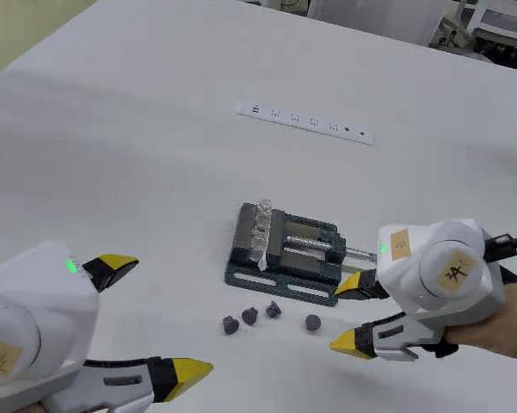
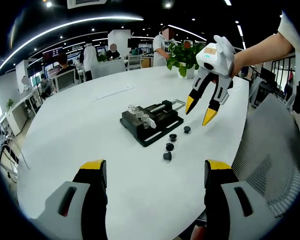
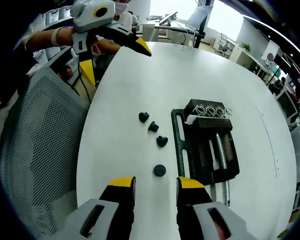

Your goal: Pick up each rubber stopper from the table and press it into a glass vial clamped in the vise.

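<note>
While both tools hang low over the near edge of the broad white table (image 1: 112,129), neither grips anything. The left gripper (image 1: 155,320), a white body with black, yellow-tipped jaws, sits lowest and nearest, angled toward the table's middle with its jaws spread wide apart and nothing between them; its own view shows the same wide gap (image 2: 154,169). The right gripper (image 1: 348,317), of the same make, is held from behind by a hand (image 1: 503,323) at the right edge and points leftward, slightly downward, with its jaws parted by a narrower, empty gap.

Just ahead of that gap (image 3: 156,184) lies one of four small dark grey rubber stoppers (image 1: 250,316). This fourth stopper (image 3: 159,170) rests a little apart from the other three, which form a short row. All four lie on the table just in front of a black metal bench vise (image 1: 284,251). A row of clear glass vials (image 1: 261,231) stands upright, clamped between its jaws, at the left end in the head view.

Well beyond lies a long white power strip (image 1: 304,121).
</note>
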Demonstrator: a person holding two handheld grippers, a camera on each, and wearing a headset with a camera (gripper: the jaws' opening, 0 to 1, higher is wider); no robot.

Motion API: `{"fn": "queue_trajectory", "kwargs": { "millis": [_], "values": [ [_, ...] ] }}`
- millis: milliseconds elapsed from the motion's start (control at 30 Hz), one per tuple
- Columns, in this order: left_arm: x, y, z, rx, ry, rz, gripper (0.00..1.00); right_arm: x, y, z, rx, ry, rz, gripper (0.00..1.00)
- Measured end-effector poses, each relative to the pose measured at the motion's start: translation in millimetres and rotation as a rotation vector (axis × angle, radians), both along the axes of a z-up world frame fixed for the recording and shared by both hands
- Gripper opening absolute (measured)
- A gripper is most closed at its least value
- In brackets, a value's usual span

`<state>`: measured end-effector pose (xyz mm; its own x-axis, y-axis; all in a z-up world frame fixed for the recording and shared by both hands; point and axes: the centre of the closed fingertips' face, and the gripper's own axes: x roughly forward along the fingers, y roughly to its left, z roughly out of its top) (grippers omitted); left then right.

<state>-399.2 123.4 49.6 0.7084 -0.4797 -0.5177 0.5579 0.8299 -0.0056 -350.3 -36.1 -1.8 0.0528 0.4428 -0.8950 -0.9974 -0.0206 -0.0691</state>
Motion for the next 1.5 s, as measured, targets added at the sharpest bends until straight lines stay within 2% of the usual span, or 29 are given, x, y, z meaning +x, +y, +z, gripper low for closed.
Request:
{"fn": "queue_trajectory", "kwargs": {
  "millis": [133,567,667,767,933,1500],
  "values": [
    [-2.4,0.8,-3.5,-0.004,0.008,0.001,0.79,0.2,3.7,-7.0,-0.035,-0.008,0.037,0.29],
    [-5.0,8.5,-10.5,-0.021,0.019,0.021,0.78,4.6,15.1,-19.0,-0.089,-0.004,0.115,0.16],
    [-5.8,9.4,-11.5,-0.024,0.023,0.025,0.78,4.0,15.3,-17.6,-0.101,-0.008,0.13,0.15],
    [-6.3,9.9,-12.5,-0.027,0.026,0.027,0.78,2.0,15.4,-18.4,-0.108,0.008,0.142,0.11],
    [-8.1,11.7,-14.4,-0.032,0.032,0.032,0.78,6.2,15.1,-21.1,-0.123,-0.005,0.148,0.13],
    [-8.1,11.0,-15.4,-0.039,0.04,0.029,0.77,6.2,14.6,-24.6,-0.152,-0.003,0.185,0.09]
  ]
}}
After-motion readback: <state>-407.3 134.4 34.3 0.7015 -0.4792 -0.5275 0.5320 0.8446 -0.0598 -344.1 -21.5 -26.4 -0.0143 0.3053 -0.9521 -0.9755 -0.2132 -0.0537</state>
